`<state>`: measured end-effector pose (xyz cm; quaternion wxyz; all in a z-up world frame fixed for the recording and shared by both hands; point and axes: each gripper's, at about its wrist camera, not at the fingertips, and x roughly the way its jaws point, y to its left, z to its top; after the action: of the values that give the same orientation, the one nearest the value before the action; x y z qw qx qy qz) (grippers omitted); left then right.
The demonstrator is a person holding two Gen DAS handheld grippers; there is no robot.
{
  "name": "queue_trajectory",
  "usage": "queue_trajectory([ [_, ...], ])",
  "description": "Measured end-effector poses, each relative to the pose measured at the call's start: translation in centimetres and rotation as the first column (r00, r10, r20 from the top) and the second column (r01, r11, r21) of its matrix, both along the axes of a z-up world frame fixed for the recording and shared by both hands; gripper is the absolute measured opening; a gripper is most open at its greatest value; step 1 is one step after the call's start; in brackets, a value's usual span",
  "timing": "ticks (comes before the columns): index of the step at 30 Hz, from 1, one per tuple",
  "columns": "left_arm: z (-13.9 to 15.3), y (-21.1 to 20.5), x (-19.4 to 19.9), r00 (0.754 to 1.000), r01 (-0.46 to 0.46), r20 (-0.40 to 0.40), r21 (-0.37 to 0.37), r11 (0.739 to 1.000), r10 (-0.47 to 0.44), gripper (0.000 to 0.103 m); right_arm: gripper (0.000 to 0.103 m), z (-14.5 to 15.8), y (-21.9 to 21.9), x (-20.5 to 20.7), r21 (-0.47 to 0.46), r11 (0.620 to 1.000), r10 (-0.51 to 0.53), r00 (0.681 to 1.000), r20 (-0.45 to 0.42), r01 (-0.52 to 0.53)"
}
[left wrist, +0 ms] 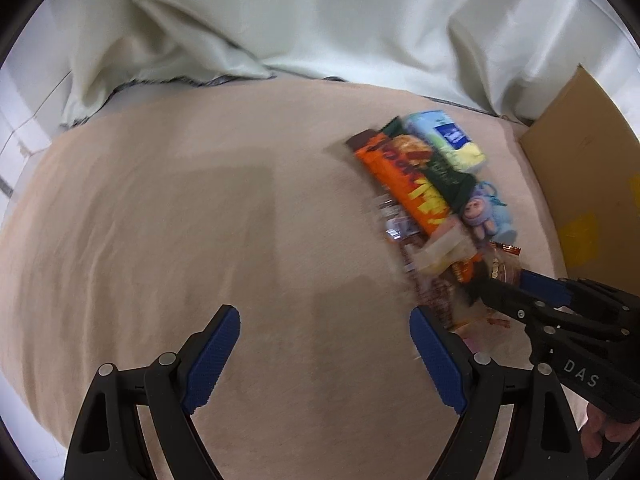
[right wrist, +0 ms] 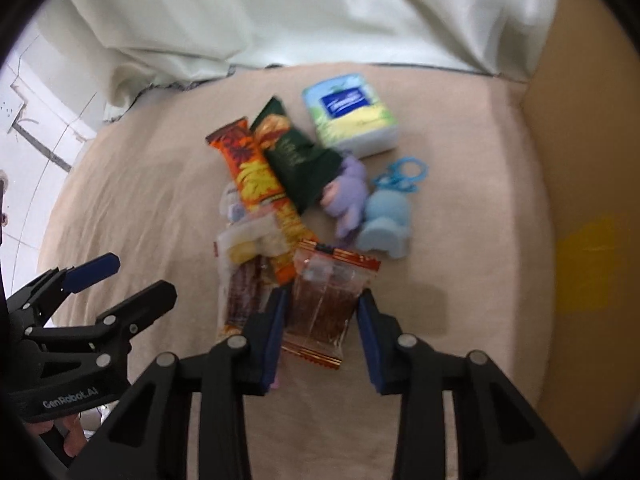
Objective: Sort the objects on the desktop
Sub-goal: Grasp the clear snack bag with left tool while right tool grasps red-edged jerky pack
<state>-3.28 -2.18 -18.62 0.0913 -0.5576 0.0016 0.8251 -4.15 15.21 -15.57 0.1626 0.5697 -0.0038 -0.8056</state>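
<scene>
1. I see a beige tablecloth point(right wrist: 160, 200).
2. Orange snack bar point(right wrist: 256, 172), yellow and brown print.
3. Dark green packet point(right wrist: 300, 160), gold lettering.
4. Tissue pack point(right wrist: 352, 116): pale blue, yellow, navy label.
5. Lilac plush point(right wrist: 346, 196); light blue plush point(right wrist: 386, 220).
6. Clear sachet point(right wrist: 328, 304), red-orange edges, brown contents.
7. My grippers: black, blue pads point(left wrist: 216, 360).
8. Tan cardboard box point(left wrist: 580, 152), yellow tape.

A home room (likely): beige-clothed table point(right wrist: 460, 240), white curtain point(right wrist: 320, 12), cardboard box point(right wrist: 580, 160).

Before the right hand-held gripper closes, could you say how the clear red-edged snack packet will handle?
The clear red-edged snack packet is thin film, so probably light and floppy. Its glossy surface may slip between the open right hand-held gripper.
</scene>
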Motion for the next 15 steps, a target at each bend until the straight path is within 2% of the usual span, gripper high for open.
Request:
queue_trajectory([
  [6,0.8,3.6,-1.2,0.995,0.097,-0.030,-0.014,0.995,-0.097,0.087,0.040,1.2,2.3,-0.2,-0.008,0.999,-0.042,0.999,-0.012,0.041],
  [11,0.1,6.2,-2.0,0.986,0.165,-0.023,-0.056,0.985,-0.167,0.087,0.040,1.6,3.9,0.0,-0.011,0.997,-0.070,0.997,-0.020,0.070],
  [15,-0.9,7.2,-2.4,0.983,0.182,-0.003,-0.084,0.980,-0.183,0.073,0.040,1.7,4.6,0.2,-0.013,0.997,-0.082,0.996,-0.020,0.082],
])
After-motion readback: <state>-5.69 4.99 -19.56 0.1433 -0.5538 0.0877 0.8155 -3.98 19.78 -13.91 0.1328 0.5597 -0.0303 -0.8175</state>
